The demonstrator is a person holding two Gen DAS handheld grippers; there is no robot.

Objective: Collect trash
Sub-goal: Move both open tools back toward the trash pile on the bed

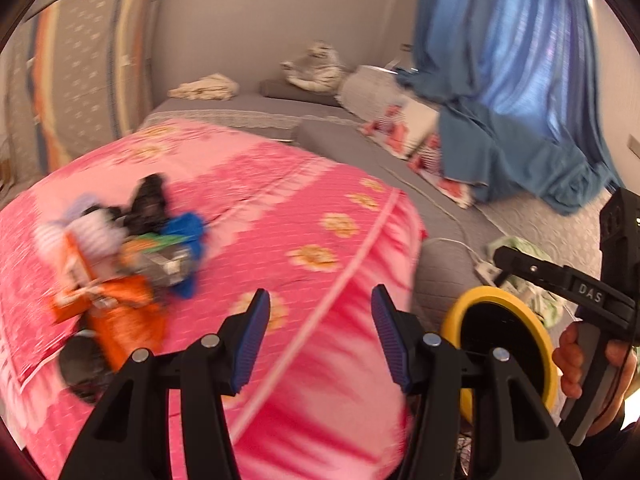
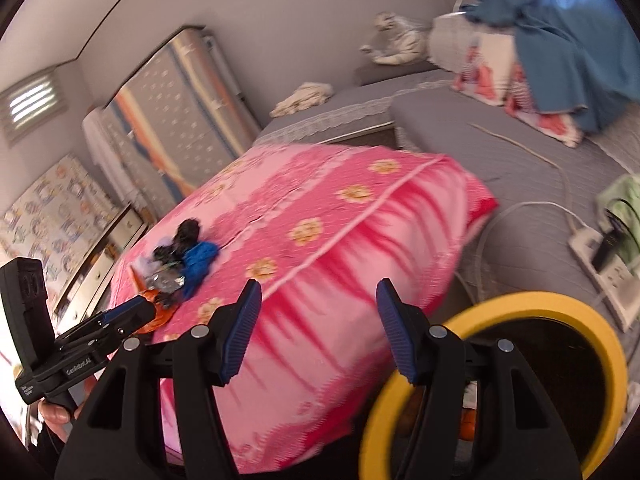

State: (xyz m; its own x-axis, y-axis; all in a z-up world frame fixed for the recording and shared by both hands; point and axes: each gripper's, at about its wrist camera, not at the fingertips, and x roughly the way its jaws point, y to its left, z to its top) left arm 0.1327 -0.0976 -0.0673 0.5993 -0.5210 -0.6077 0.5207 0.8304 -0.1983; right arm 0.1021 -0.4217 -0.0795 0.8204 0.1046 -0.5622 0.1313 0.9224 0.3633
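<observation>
Looking through the left wrist view: left gripper point(image 1: 320, 312) sits low centre, jaws spread and empty, aimed across the pink quilt point(image 1: 280, 208). Trash pile point(image 1: 132, 256) (wrappers, blurred) lies centre left on the quilt, apart from the fingertips, likely the next pick. Yellow-rimmed bin point(image 1: 460, 312) waits lower right, beside the bedding for short drops.

Right wrist view: right gripper point(image 2: 318, 316) is also spread and empty, held over the bin, lower right; trash sits centre left.

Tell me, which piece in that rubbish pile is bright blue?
The crumpled blue wrapper at the pile's right edge, on the pink quilt; its neighbours are black, silver and orange.
</observation>
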